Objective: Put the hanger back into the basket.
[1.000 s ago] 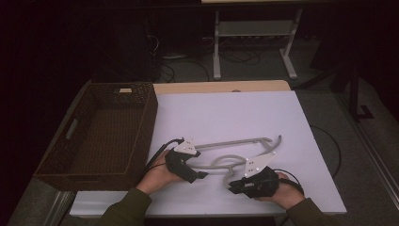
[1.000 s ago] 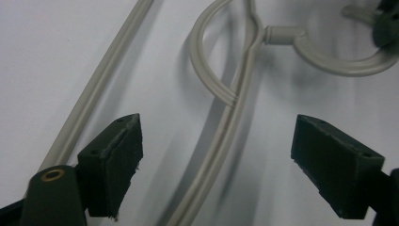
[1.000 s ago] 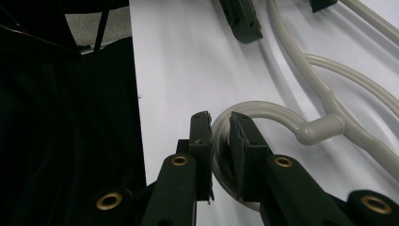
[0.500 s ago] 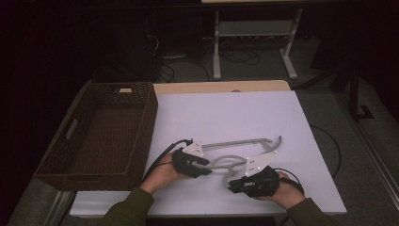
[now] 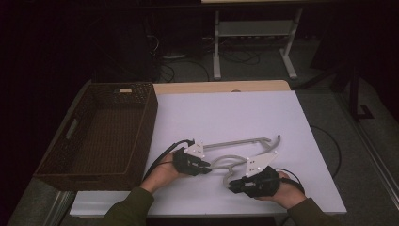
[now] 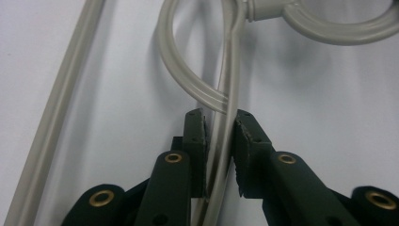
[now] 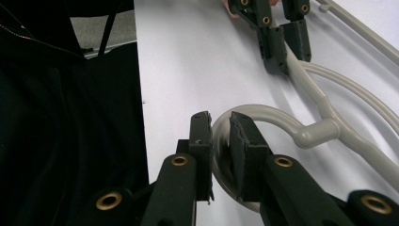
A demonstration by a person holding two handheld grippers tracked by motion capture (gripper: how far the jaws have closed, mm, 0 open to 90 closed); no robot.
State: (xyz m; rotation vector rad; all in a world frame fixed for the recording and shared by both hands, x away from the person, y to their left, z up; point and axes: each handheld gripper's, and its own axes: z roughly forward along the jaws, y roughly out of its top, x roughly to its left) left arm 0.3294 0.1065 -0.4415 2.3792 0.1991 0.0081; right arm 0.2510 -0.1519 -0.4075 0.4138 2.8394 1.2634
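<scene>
A grey plastic clothes hanger lies flat on the white table, its hook toward the near edge. My left gripper is shut on one of the hanger's thin arms; in the left gripper view that arm runs between the closed jaws of the left gripper. My right gripper is shut on the curved hook, which passes between the jaws of the right gripper. The right gripper view also has the left gripper clamped on the hanger farther off.
A dark woven basket stands empty at the table's left side. Beyond the table's far edge are a metal stand and cables on the floor. The table's near edge runs just behind both hands.
My left gripper has slid a little to the right along the hanger. The right gripper and the hanger have stayed almost still.
</scene>
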